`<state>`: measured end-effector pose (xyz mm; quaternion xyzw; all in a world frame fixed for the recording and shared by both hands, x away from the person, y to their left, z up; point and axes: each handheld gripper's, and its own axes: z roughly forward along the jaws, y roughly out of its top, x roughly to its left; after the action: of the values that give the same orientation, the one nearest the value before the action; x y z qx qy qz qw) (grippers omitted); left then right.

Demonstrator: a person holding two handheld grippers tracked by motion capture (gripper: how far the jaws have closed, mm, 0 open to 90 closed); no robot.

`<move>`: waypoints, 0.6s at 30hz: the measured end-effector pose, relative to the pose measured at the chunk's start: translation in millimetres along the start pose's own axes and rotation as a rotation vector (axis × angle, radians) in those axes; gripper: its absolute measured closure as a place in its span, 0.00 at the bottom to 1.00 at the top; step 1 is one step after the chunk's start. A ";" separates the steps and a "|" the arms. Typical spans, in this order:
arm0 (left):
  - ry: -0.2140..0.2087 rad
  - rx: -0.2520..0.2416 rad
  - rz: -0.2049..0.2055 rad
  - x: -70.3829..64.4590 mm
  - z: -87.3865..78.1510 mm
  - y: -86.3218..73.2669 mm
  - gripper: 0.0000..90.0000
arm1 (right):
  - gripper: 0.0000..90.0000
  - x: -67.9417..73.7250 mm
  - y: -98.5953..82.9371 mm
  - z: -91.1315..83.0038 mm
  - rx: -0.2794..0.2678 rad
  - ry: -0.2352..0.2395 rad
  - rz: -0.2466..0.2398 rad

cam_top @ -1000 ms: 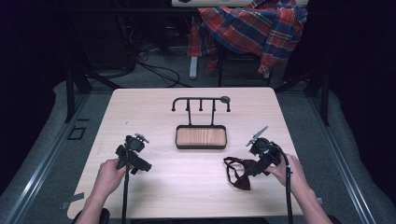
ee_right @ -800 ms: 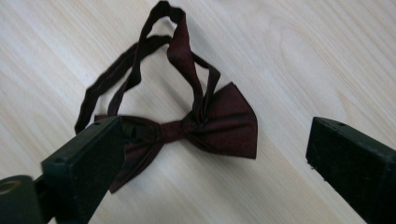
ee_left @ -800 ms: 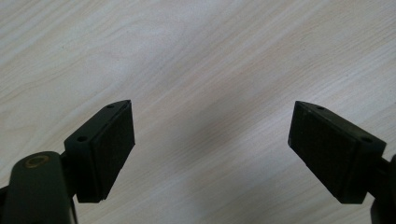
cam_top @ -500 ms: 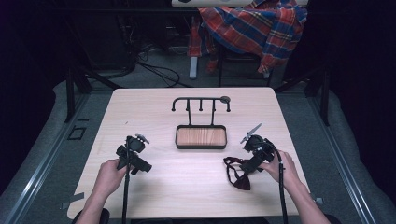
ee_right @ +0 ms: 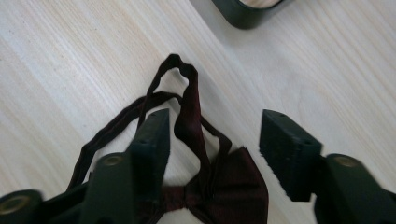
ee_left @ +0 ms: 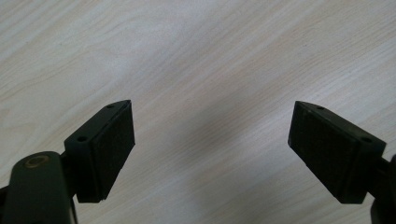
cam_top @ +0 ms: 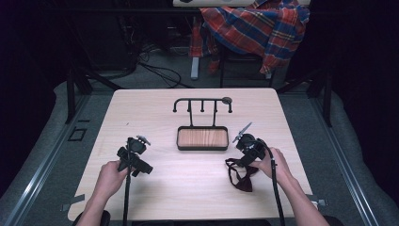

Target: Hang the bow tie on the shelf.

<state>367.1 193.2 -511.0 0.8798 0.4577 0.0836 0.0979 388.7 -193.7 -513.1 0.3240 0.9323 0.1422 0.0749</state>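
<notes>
A dark red bow tie (cam_top: pixel 240 175) with a thin strap lies on the light wooden table (cam_top: pixel 188 188), right of centre near the front. My right gripper (cam_top: pixel 241 159) hovers just above it, open. In the right gripper view the jaws (ee_right: pixel 217 123) straddle the strap loop (ee_right: pixel 187 88), with the bow (ee_right: pixel 233 191) low between them and nothing pinched. My left gripper (cam_top: pixel 136 157) is held over bare table at the front left. Its jaws (ee_left: pixel 210 121) stand wide open with only wood grain between them.
A black stand with a hook rail (cam_top: pixel 202 101) rises from a wooden-bottomed tray (cam_top: pixel 202 138) at the table's middle; its corner (ee_right: pixel 243 16) lies just beyond the strap. A plaid cloth (cam_top: pixel 254 28) hangs over a chair behind the table. Cables trail from both grippers.
My right gripper has moved left, closer over the bow tie. The left gripper and the bow tie have stayed where they were.
</notes>
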 end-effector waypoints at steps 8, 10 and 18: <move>0.002 0.002 0.000 0.4 -0.6 -1.0 0.16 | 0.65 9.0 15.7 19.6 0.075 -0.019 -0.093; 0.003 0.003 0.000 0.5 -0.6 -1.1 0.16 | 0.67 9.7 16.2 21.0 0.084 -0.020 -0.099; 0.004 0.003 -0.001 0.4 -0.4 -0.9 0.16 | 0.74 10.5 13.9 29.0 0.122 -0.017 -0.105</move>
<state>366.6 194.1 -510.9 0.8795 0.4586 0.0844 0.0956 395.4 -170.4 -536.7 0.2799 0.9542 0.0782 0.0706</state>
